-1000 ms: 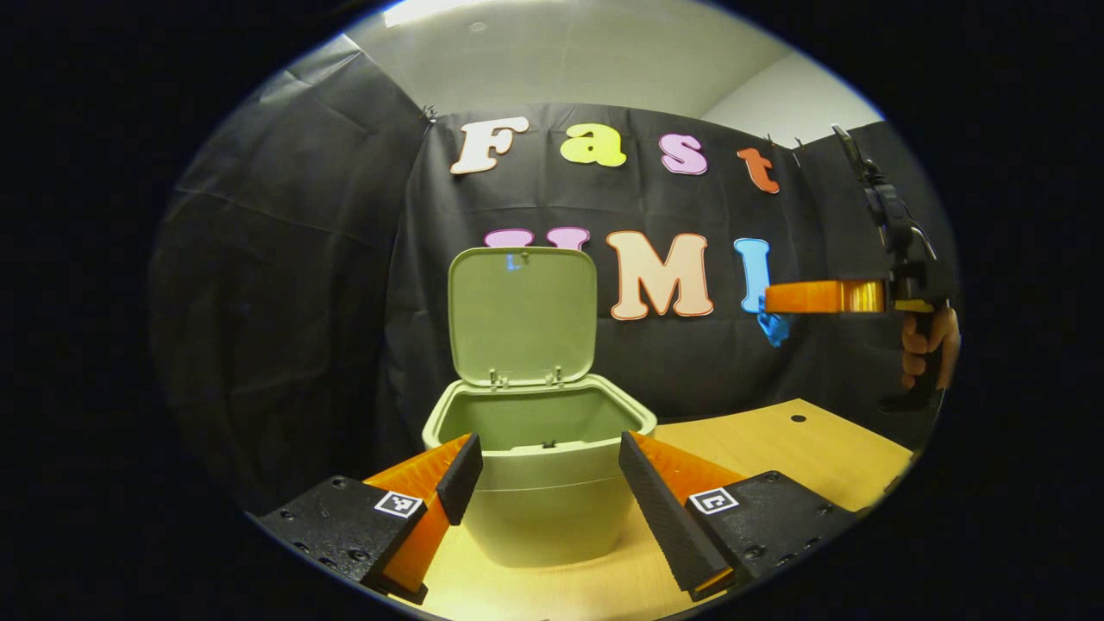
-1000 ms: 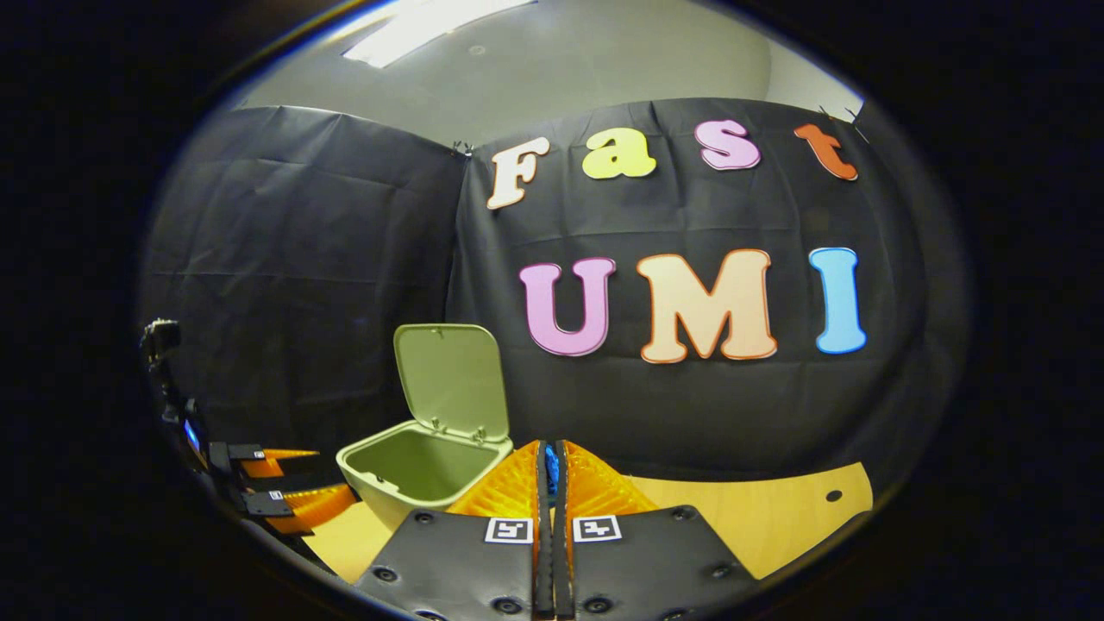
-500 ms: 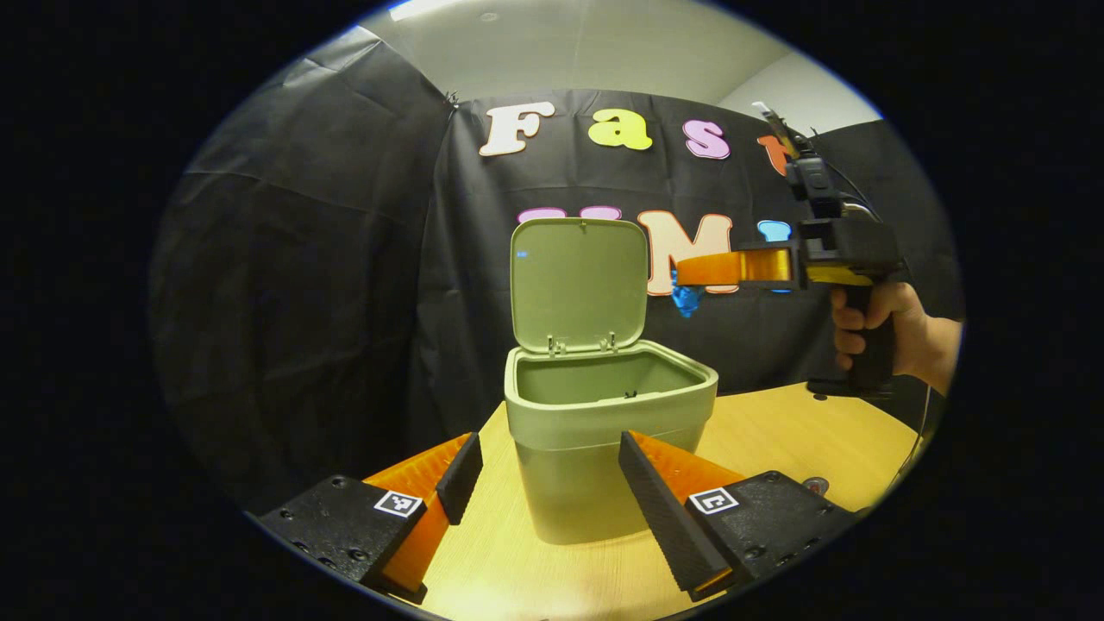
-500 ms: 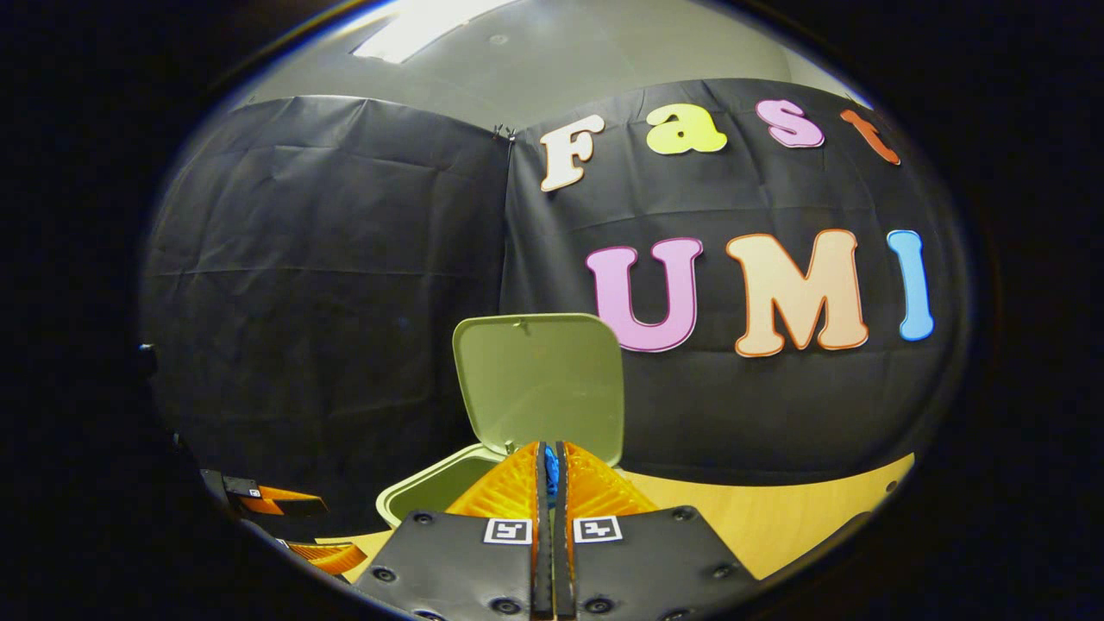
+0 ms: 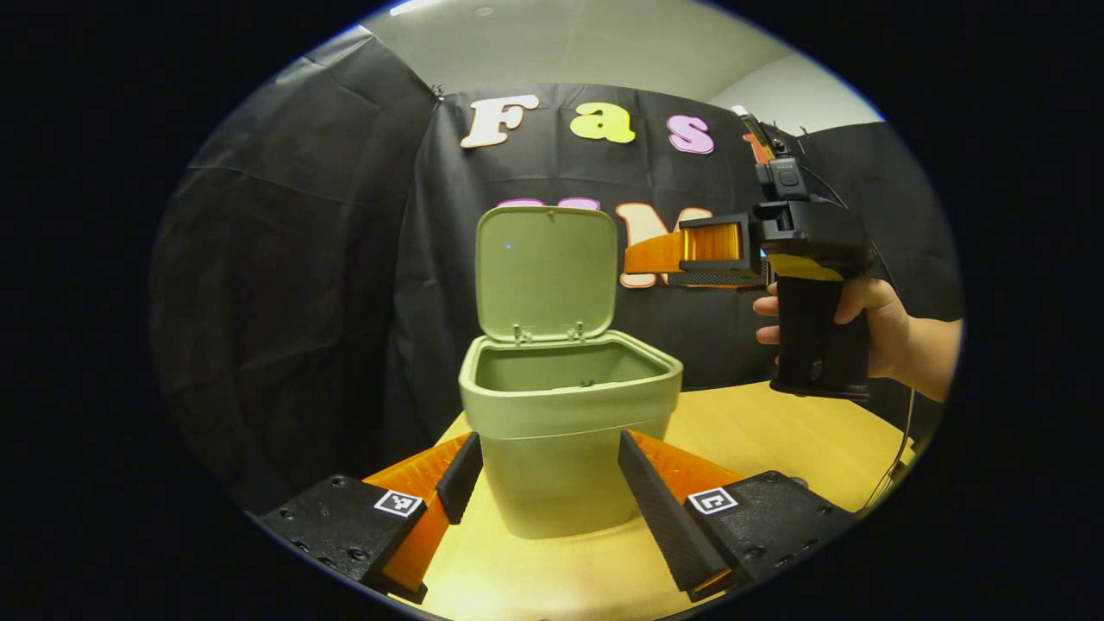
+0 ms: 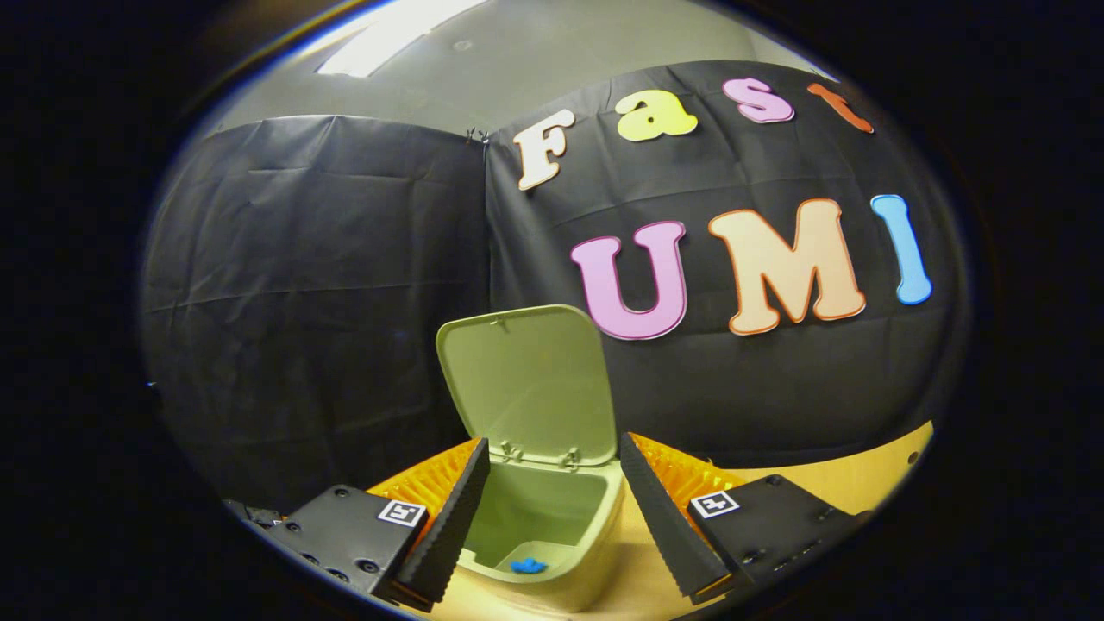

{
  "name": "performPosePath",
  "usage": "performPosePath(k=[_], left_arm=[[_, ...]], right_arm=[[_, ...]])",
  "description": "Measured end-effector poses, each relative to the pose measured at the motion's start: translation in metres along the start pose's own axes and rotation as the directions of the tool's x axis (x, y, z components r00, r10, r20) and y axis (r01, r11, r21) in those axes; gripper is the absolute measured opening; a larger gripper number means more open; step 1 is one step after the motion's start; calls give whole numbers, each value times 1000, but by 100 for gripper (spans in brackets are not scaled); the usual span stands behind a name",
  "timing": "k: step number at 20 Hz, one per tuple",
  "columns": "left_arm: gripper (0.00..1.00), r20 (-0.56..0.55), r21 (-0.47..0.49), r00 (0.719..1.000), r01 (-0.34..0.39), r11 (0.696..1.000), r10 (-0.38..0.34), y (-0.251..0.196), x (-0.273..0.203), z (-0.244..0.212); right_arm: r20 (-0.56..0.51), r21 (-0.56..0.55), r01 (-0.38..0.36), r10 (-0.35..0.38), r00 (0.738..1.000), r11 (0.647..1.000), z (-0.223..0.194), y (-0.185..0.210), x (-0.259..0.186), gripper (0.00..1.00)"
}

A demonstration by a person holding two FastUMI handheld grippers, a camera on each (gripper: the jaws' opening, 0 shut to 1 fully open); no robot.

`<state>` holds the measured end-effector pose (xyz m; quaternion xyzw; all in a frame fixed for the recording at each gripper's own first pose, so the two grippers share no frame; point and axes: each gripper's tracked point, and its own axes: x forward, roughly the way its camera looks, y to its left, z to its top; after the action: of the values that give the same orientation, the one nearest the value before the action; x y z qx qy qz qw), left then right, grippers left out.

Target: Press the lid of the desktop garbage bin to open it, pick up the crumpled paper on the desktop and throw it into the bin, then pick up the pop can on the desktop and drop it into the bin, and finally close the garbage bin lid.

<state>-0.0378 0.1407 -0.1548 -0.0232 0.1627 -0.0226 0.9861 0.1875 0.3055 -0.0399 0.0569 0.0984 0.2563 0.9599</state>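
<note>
Right tool (image 6: 552,509) spread open above the green bin (image 6: 552,552), blue crumpled paper (image 6: 528,566) lying inside, lid (image 6: 528,379) upright, hand (image 5: 871,323) gripping its handle level, left tool (image 5: 543,483) open, flanking the bin on the table (image 5: 776,431).

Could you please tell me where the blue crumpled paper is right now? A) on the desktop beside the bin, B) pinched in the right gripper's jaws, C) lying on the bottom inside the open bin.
C: in the right gripper view the blue crumpled paper lies on the floor of the open green bin, below the right gripper, whose jaws stand apart.
</note>
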Motion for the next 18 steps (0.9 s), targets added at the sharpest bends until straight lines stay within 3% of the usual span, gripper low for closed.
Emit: performPosePath(k=[1,3,4,10,13,18], left_arm=[[95,5,-2,1000,21,1000,-21,-12,3,2],[95,2,-6,998,60,998,-60,-35,9,2],[98,0,-8,997,80,997,-80,-47,11,2],[96,-20,-19,979,203,979,-203,-125,16,-6],[95,-48,-24,965,258,966,-259,-164,16,-20],[96,-123,-26,948,293,956,-294,-216,16,-61]], right_arm=[[13,-9,26,-26,1000,1000,4,-15,-11,95],[16,-20,80,-80,997,997,1,-47,-32,91],[12,-20,108,-108,994,994,-2,-64,-44,95],[-15,-28,258,-259,966,966,-18,-152,-120,97],[-30,-50,309,-311,950,950,-24,-187,-155,94],[-53,-73,372,-376,925,925,-36,-235,-205,98]])
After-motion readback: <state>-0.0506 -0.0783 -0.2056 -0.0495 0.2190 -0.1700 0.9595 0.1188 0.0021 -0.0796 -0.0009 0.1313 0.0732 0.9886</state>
